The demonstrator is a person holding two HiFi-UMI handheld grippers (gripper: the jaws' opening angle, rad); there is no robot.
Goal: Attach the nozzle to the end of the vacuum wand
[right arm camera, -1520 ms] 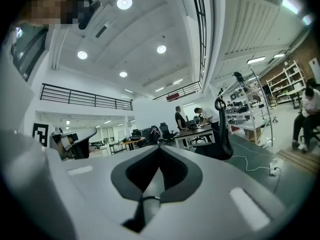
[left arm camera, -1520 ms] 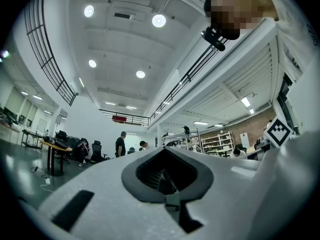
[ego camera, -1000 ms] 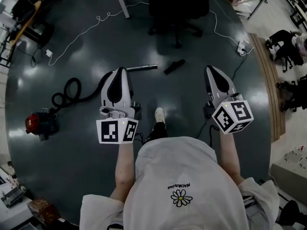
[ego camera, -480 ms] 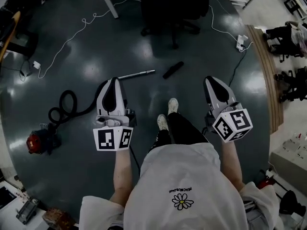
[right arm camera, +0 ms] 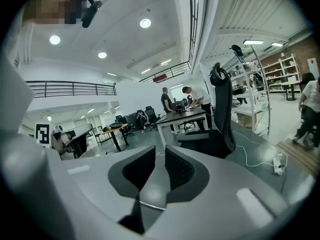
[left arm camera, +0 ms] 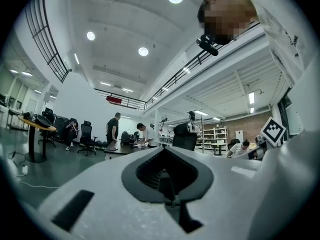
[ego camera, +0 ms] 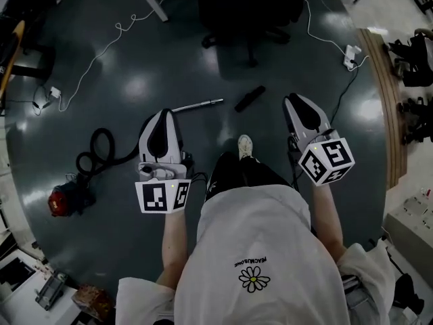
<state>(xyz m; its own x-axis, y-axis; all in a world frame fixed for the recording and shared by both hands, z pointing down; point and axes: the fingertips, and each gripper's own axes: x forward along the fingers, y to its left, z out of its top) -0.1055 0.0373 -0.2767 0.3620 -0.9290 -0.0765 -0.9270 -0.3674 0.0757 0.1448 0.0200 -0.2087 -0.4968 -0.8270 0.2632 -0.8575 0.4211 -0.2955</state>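
Eyeing nozzle (ego camera: 249,98): likely light, stiff; I'd pinch mid-body
wand (ego camera: 197,104): probably rigid, slick
left gripper (ego camera: 164,114): closed, empty
right gripper (ego camera: 295,101): just opening, empty

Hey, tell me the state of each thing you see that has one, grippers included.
Left gripper: shut, empty.
Right gripper: jaws slightly apart, just been opening, nothing between them.
Nozzle: lying on floor, unattached.
Vacuum wand: lying on floor, end bare.
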